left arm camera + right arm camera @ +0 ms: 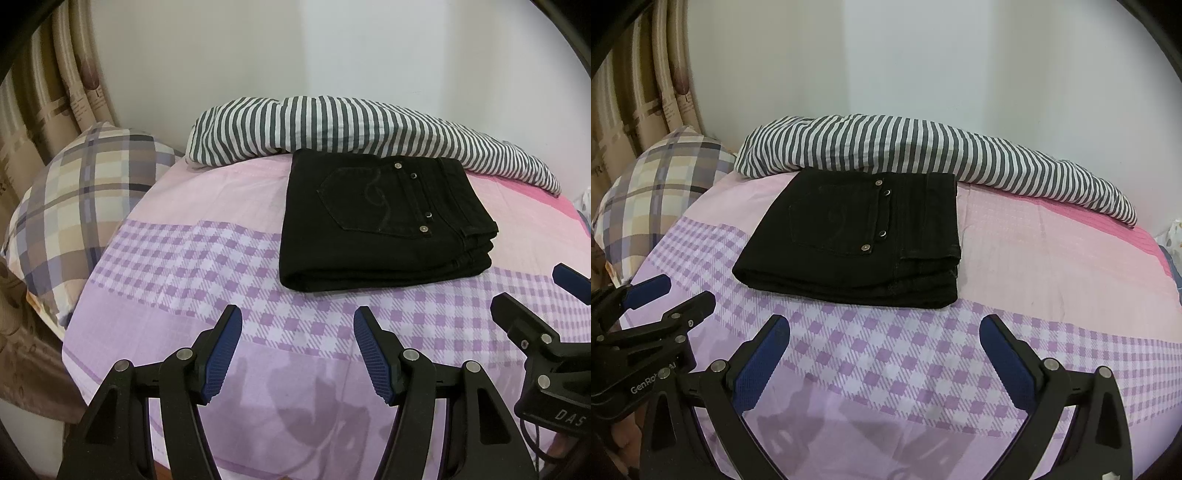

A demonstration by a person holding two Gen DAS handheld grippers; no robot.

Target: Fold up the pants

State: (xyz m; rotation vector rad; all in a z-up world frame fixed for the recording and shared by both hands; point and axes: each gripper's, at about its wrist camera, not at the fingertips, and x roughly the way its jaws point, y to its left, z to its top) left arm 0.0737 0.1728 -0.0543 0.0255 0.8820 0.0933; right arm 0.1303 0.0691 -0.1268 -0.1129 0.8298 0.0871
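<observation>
Jaws of the left gripper (297, 319) stand apart with nothing between them, the ribbed blue pads (373, 354) tilted outward over bare sheet; the right gripper (884, 328) is spread wider still and is likewise empty. Both point down and forward, side by side, each showing at the inner edge of the other's view. Ahead of both, well clear of the fingertips and touching neither, lie the pants (384, 225), already a compact folded block on the bed (177, 295). From the left gripper they sit forward and a little to the right; from the right gripper, forward and a little to the left, so they lie roughly between the two lines of sight, and I cannot tell which gripper is nearer. The block's longer side runs across the view, with the rounded fold nearest and to the left, and the stacked open edges to the right. Judging by this, the folding looks done or nearly so, and any next move would be a forward reach to the near corners. The cloth is black denim, stiff and matte, several layers thick, with a stitched pocket (364, 199) and small metal rivets on top. The sheet under it is thin cotton, lilac check fading to pink, lightly creased. Behind the pants, touching their far edge, a soft striped quilt (332, 125) lies bunched along the wall; a plaid pillow (74, 206) sits far left.
</observation>
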